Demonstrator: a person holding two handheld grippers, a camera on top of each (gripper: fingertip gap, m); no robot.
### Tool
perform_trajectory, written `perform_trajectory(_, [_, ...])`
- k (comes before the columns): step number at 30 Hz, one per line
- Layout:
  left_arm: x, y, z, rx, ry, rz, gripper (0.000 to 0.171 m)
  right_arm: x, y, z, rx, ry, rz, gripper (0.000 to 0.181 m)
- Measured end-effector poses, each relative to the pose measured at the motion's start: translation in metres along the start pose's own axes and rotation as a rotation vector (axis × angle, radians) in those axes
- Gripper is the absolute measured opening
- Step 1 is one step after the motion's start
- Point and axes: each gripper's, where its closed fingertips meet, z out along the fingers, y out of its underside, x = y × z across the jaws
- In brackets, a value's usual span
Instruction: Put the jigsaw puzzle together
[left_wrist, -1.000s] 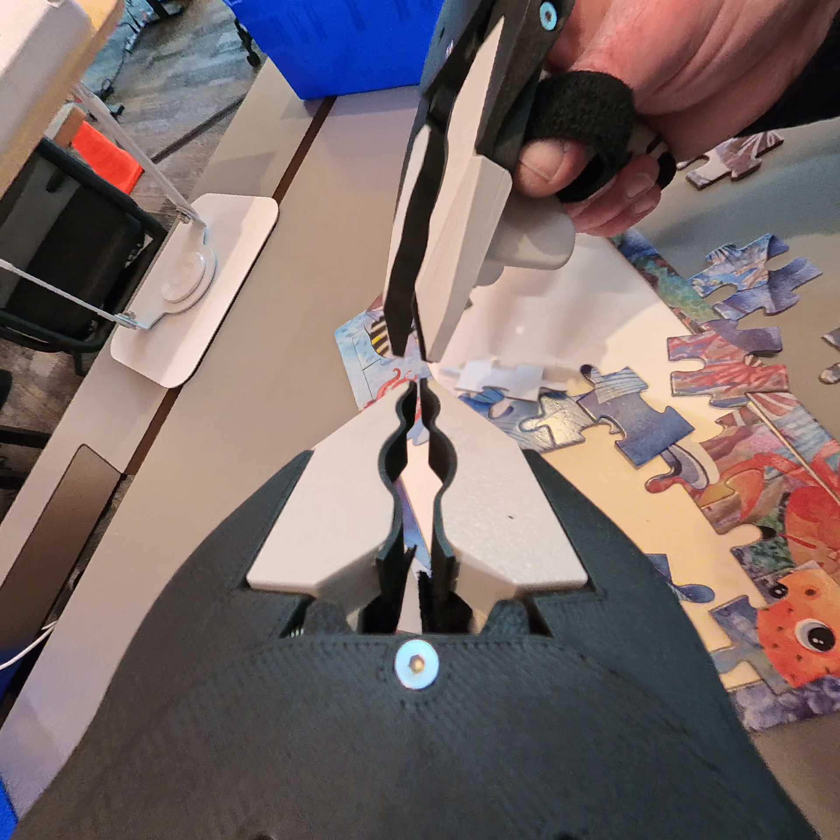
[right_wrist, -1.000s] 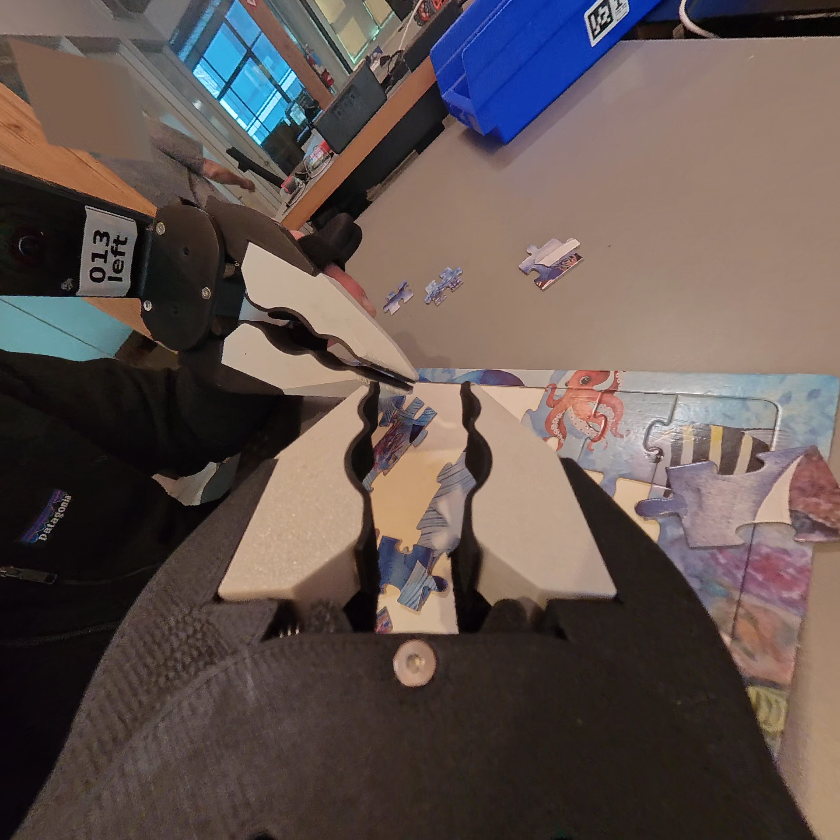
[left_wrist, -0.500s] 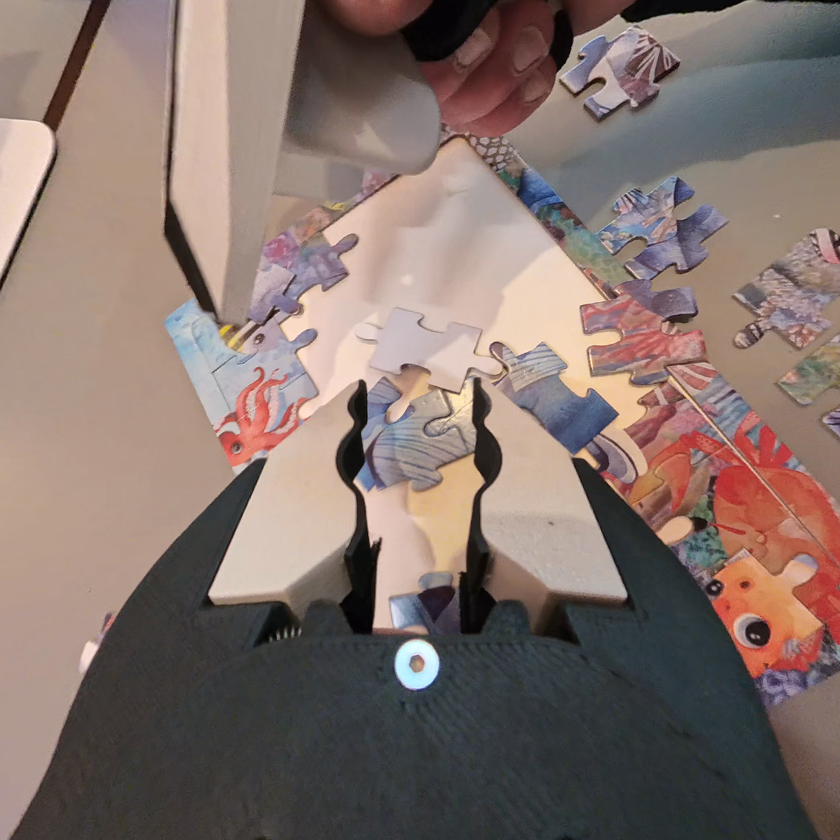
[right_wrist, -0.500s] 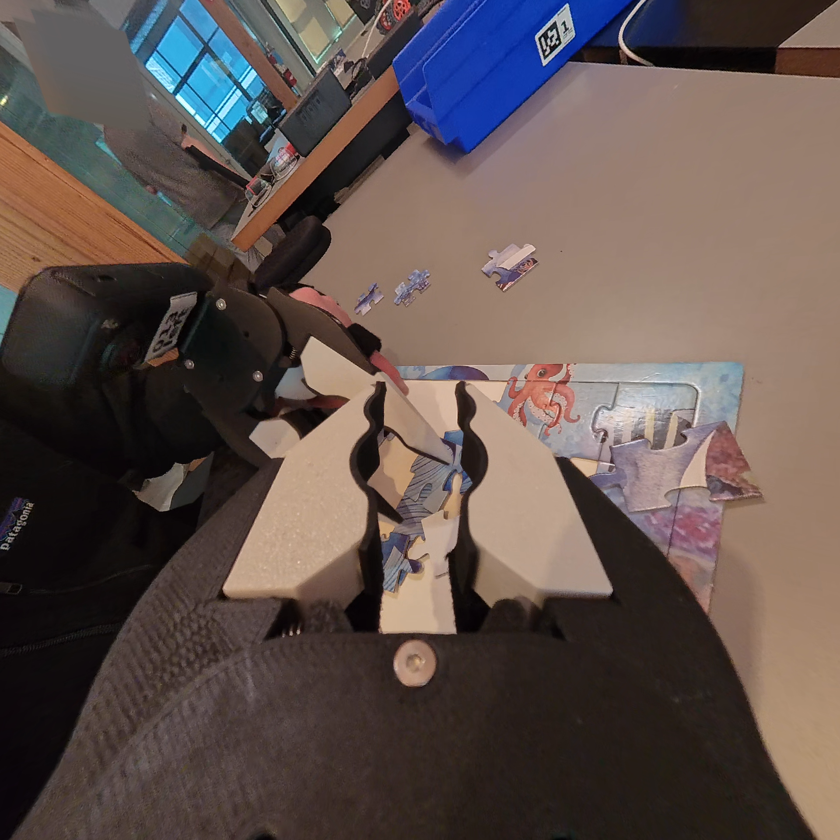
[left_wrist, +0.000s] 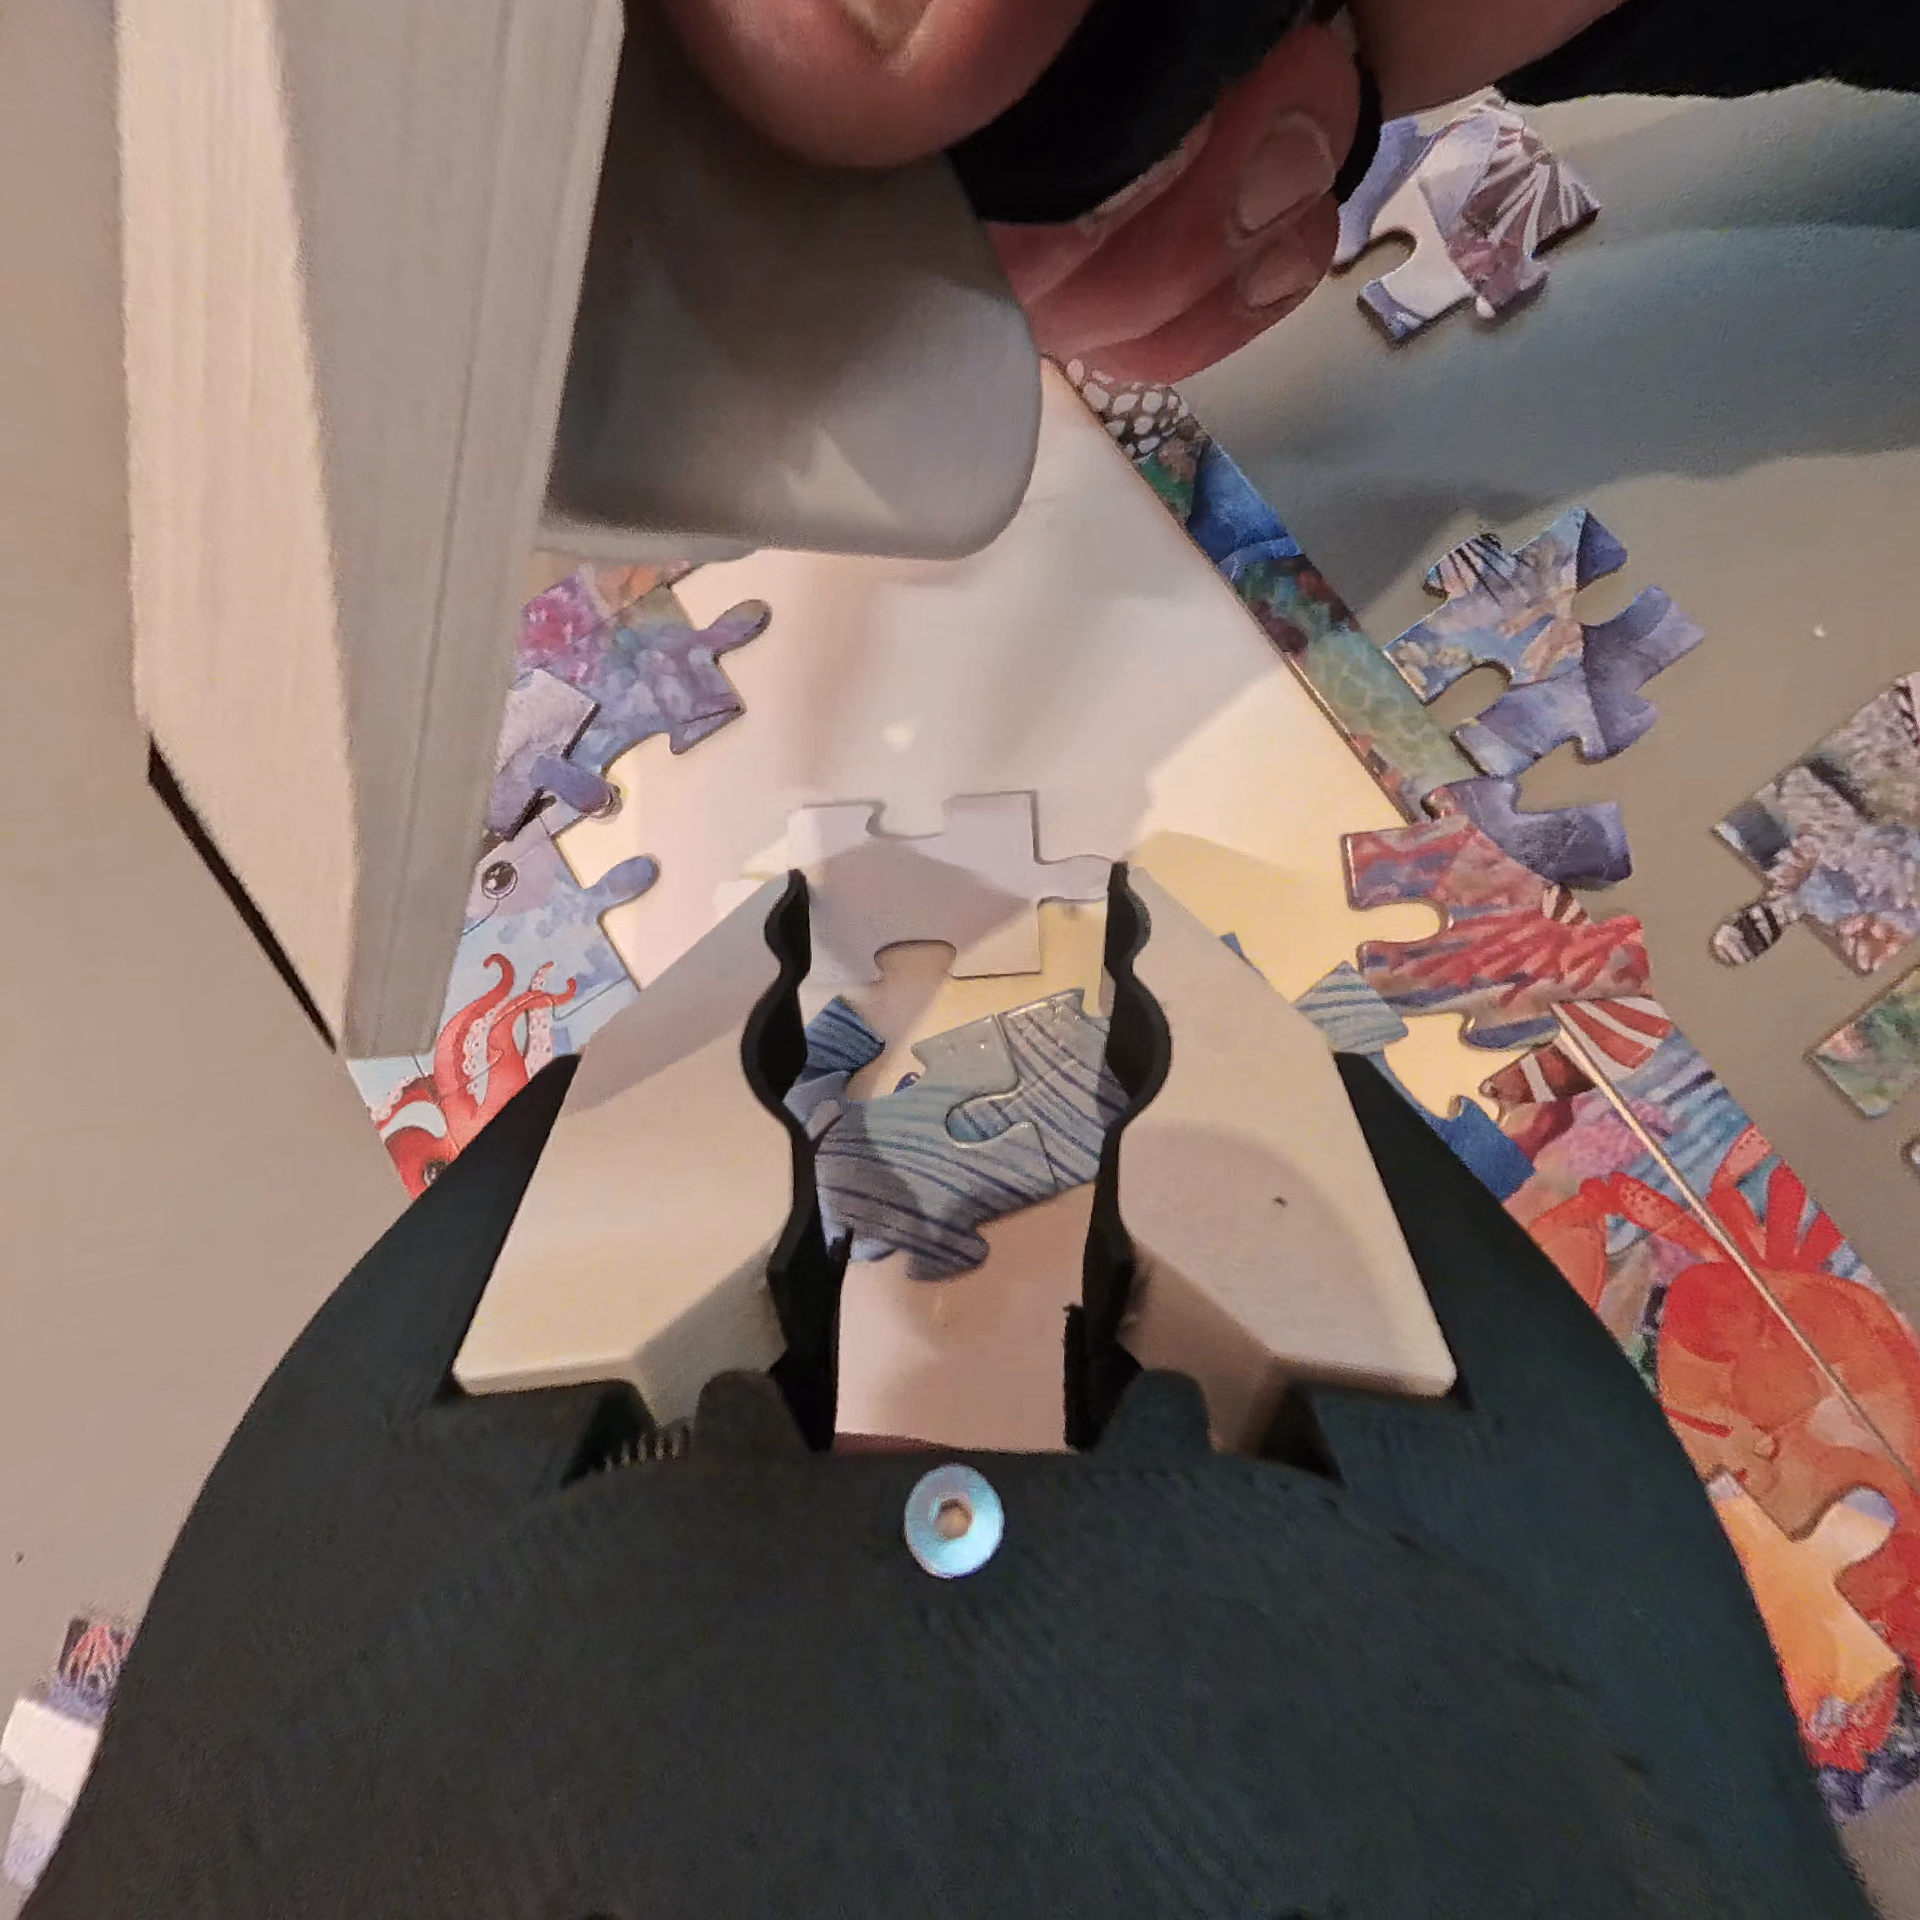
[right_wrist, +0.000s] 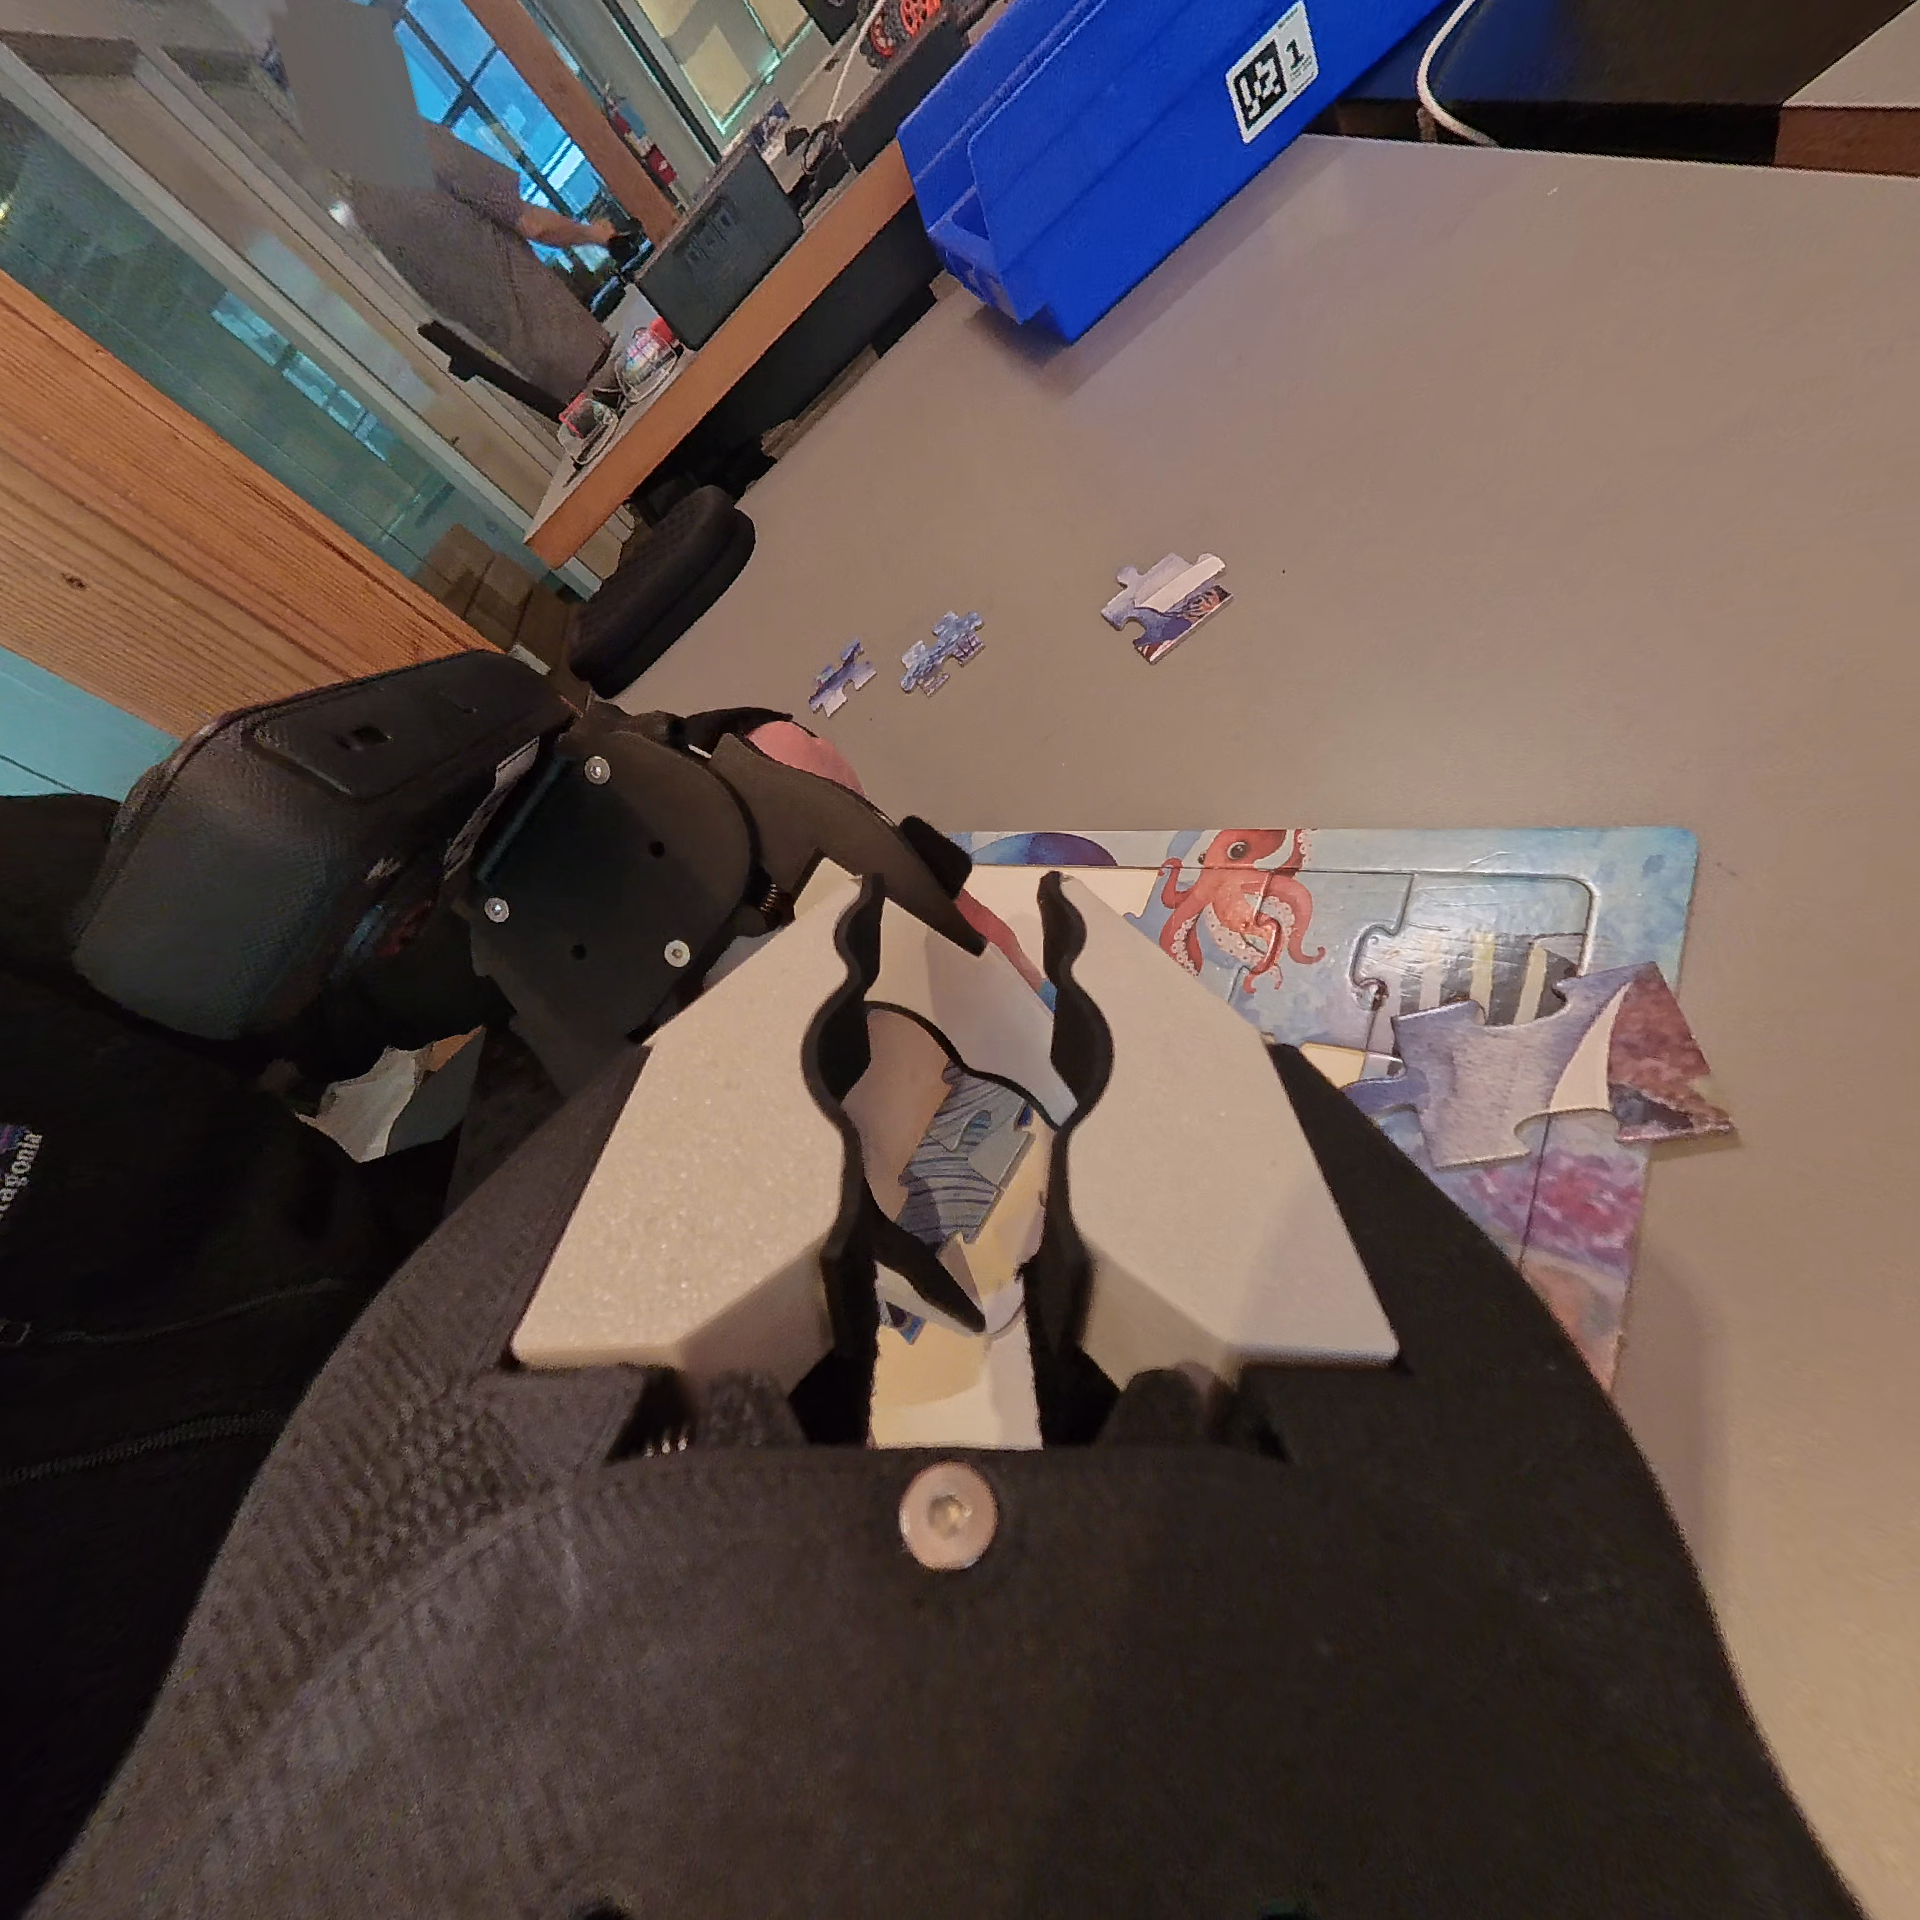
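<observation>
Blue-striped joined pieces (left_wrist: 966, 1153) lie on the bare cream bed of the puzzle tray (left_wrist: 1039, 665), seen in the left wrist view between the fingers of the left gripper (left_wrist: 954, 894), whose jaws stand apart with nothing held. A face-down white piece (left_wrist: 935, 883) lies just past its tips. Loose pieces (left_wrist: 1538, 665) lie on the table at right. Right wrist view: the right gripper (right_wrist: 958, 894) is parted and empty above the tray; the left gripper's fingers reach in beneath it. Three small pieces (right_wrist: 1166, 605) lie well apart on the grey table (right_wrist: 1455, 499), near a blue bin (right_wrist: 1091, 156).
</observation>
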Motion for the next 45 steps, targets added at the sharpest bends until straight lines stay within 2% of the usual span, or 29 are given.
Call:
perform_trajectory(6, [-0.009, 0.002, 0.0, -0.038, -0.03, -0.04, 0.075, 0.005, -0.004, -0.008, 0.012, 0.024, 0.002, 0.027])
perform_trajectory(11, [-0.009, 0.006, 0.002, -0.041, 0.008, -0.102, 0.074, 0.003, -0.002, -0.006, 0.004, 0.018, -0.001, 0.027])
perform_trajectory(13, [-0.008, 0.006, 0.001, -0.043, 0.007, -0.098, 0.07, 0.002, -0.002, -0.006, 0.005, 0.017, -0.002, 0.027])
perform_trajectory(14, [-0.008, 0.004, 0.001, -0.03, 0.004, -0.101, 0.046, 0.002, -0.002, -0.006, 0.005, 0.017, -0.003, 0.027])
perform_trajectory(30, [-0.014, 0.004, -0.002, -0.003, -0.019, -0.117, 0.045, 0.004, -0.004, -0.014, 0.006, 0.022, -0.022, 0.029])
perform_trajectory(34, [-0.018, -0.003, -0.017, 0.089, 0.055, -0.229, 0.045, -0.007, -0.006, -0.015, 0.01, -0.015, -0.09, 0.035])
perform_trajectory(39, [-0.035, -0.003, -0.05, 0.237, 0.186, -0.416, 0.045, -0.028, -0.004, -0.018, -0.012, -0.065, -0.259, 0.043])
perform_trajectory(45, [-0.028, -0.005, -0.082, 0.376, 0.438, -0.538, 0.045, -0.044, 0.007, -0.016, -0.045, -0.122, -0.413, 0.046])
